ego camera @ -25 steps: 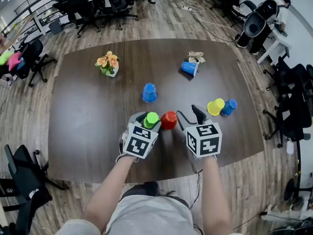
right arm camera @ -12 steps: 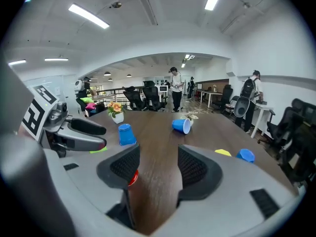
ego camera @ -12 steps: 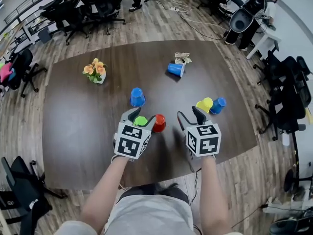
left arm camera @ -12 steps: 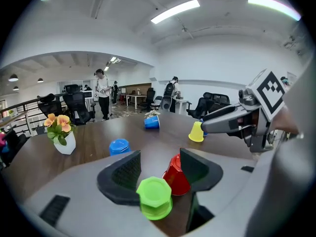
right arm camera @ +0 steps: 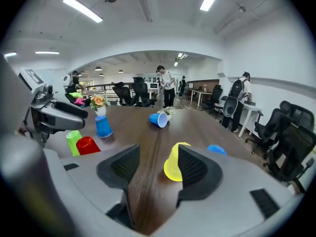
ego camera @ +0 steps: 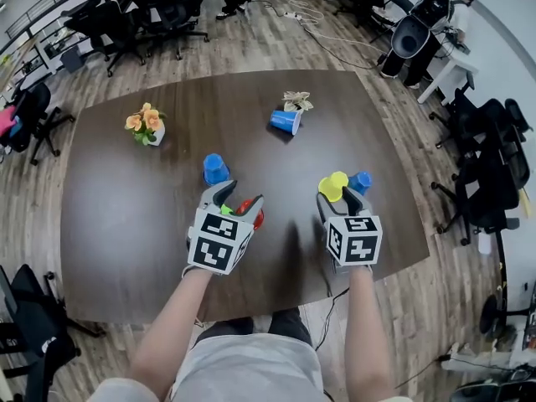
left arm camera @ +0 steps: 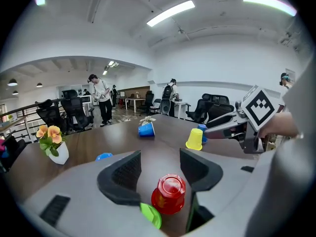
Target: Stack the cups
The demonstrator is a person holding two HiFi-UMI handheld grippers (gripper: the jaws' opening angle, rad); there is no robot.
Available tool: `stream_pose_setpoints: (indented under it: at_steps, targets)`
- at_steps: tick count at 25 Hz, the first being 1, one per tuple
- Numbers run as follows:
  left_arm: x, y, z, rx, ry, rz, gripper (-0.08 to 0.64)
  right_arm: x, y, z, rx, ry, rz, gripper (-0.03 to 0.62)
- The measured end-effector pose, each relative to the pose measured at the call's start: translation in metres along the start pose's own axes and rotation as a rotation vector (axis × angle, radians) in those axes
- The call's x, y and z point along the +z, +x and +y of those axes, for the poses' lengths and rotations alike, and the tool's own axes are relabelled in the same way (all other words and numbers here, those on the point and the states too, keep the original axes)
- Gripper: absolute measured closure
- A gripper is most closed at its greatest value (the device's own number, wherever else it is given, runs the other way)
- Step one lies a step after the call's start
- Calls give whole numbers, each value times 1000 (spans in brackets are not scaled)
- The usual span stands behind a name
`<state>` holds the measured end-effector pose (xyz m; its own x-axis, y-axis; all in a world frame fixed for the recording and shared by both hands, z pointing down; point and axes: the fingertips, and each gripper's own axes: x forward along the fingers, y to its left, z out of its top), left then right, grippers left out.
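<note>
A red cup [left arm camera: 169, 194] stands upside down on the dark table [ego camera: 126, 216], with a green cup [left arm camera: 150, 215] touching its left side. My left gripper [left arm camera: 159, 157] hovers open just above and behind them; nothing is between its pads. In the head view this gripper [ego camera: 237, 198] covers most of the red cup [ego camera: 249, 211]. My right gripper [right arm camera: 158, 154] is open, and an upside-down yellow cup [right arm camera: 173, 167] stands just ahead of it, partly hidden by the right jaw. A blue cup [right arm camera: 216, 148] sits behind the yellow one [ego camera: 332, 185].
Another blue cup [ego camera: 215, 168] stands upside down left of centre. A third blue cup [ego camera: 286, 121] lies on its side by a small plant [ego camera: 295, 100]. A flower pot [ego camera: 144, 126] is at the far left. Office chairs ring the table, and people stand in the background.
My left gripper has lifted up and back off the green cup, which now stands beside the red one. My right gripper has moved forward to the yellow cup.
</note>
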<state>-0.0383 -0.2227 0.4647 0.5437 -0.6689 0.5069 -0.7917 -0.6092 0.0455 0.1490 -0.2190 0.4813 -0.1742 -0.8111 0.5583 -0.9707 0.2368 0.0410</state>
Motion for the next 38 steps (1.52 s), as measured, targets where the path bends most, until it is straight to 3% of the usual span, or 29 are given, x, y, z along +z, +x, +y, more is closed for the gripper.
stream_pose_setpoints:
  at_steps: [10, 23, 28, 38]
  targets:
    - [11, 19, -8, 73, -4, 27, 314, -13, 29, -43, 21, -16, 39, 360]
    - [8, 28, -9, 124, -13, 69, 316, -28, 55, -56, 87, -2, 120, 354]
    - [5, 20, 2, 160, -36, 66, 318, -19, 54, -36, 137, -57, 96, 376]
    - [-11, -7, 36, 252, -95, 62, 319, -10, 52, 40, 321, -160, 59, 376]
